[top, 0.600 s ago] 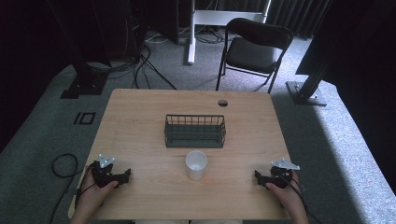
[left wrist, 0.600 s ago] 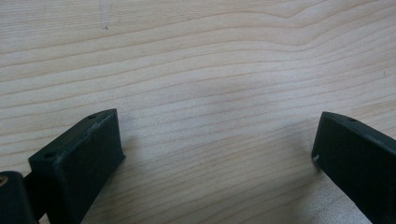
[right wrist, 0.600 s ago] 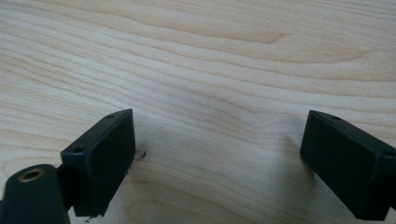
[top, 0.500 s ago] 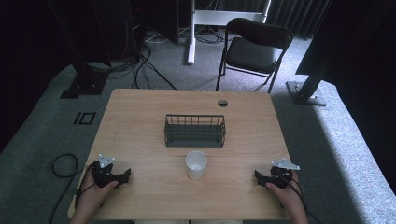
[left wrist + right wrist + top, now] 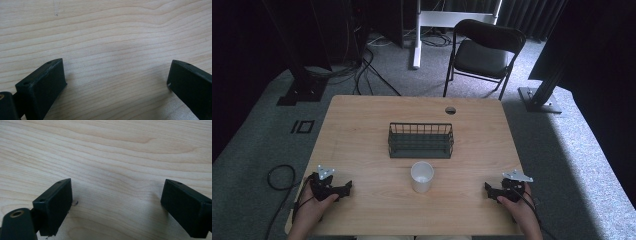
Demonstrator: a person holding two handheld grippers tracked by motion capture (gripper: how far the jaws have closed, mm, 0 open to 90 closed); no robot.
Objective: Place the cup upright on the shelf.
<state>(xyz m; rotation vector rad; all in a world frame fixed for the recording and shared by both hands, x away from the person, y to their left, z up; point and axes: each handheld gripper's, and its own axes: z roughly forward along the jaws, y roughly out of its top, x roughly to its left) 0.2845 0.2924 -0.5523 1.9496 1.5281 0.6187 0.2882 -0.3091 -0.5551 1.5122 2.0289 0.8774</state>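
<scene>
Pretty much nothing started here, as far as I can judge. The left gripper and right gripper both sit low on the table near its front corners, jaws spread wide with just bare wood between them. The white cup stands upright between the two, well apart from both — untouched. Just beyond it is the wire basket, looking empty, so the whole grab-and-move is left.

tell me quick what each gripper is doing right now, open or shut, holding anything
Left gripper: open, holding nothing, jaws spread over bare table.
Right gripper: open, holding nothing, also over bare wood.
</scene>
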